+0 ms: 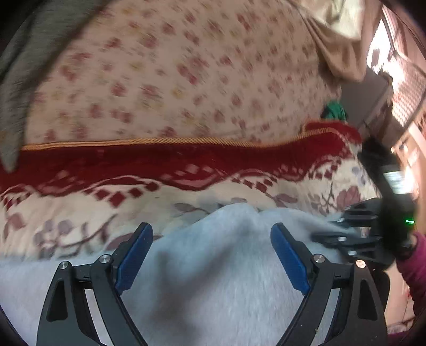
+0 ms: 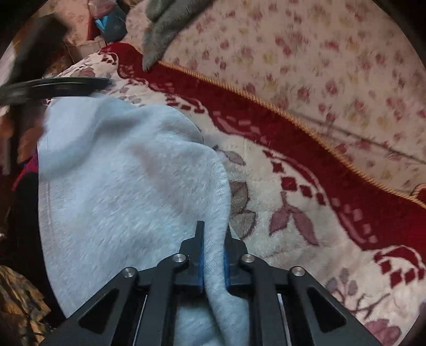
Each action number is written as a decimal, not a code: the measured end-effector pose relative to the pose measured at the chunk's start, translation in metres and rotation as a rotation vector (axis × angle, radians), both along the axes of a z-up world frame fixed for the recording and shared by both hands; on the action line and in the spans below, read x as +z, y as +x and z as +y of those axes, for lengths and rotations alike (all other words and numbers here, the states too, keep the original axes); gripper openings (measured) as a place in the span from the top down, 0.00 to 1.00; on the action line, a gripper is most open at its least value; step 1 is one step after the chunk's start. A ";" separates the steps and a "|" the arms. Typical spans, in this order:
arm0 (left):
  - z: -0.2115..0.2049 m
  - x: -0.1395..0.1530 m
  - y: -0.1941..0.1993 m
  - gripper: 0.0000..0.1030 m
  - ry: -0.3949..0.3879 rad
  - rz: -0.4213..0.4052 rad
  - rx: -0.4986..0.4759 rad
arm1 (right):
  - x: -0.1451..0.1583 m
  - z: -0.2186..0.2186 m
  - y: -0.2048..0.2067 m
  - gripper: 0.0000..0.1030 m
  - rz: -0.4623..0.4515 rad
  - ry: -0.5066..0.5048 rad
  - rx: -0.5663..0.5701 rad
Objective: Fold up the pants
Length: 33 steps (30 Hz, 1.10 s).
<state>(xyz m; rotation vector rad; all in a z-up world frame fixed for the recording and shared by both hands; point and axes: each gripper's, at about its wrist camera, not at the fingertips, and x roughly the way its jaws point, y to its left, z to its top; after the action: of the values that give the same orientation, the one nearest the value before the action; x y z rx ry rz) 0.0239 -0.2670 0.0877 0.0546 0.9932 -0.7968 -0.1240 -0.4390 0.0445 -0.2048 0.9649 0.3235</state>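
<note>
Right gripper [image 2: 213, 241] was pinching the pants [image 2: 119, 173] edge at bottom centre, left gripper [image 1: 211, 250] gaping over them with nothing caught, so one-sided pulling could've bunched them on the blanket [image 2: 293, 186].

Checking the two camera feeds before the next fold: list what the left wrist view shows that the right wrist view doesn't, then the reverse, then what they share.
Only the left wrist view: the left gripper open above the light grey pants, a green item at the bed's far edge, and a maroon sleeve.

Only the right wrist view: the right gripper shut on a fold of the pants, and a blue item in the clutter at top left.

Both: the pants, the red-and-cream blanket, the floral sheet, the dark grey cloth.
</note>
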 end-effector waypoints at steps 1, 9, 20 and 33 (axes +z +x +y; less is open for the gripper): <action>-0.005 -0.002 0.002 0.13 0.008 0.004 -0.011 | 0.005 -0.002 -0.006 0.92 -0.017 0.006 -0.004; -0.052 -0.027 -0.001 0.32 0.137 -0.045 -0.145 | 0.015 -0.003 -0.026 0.93 -0.072 0.032 -0.057; -0.051 -0.054 0.015 0.28 0.108 -0.040 0.004 | -0.017 -0.008 -0.012 0.54 -0.048 -0.029 -0.249; 0.050 0.003 -0.031 0.18 0.044 -0.131 0.271 | 0.022 0.028 -0.038 0.18 -0.077 0.089 -0.291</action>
<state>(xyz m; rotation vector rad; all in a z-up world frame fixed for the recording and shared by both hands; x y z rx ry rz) -0.0067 -0.2167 0.0903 0.0091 0.8719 -0.5168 -0.1619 -0.4107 0.0668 0.0051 0.8879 0.0903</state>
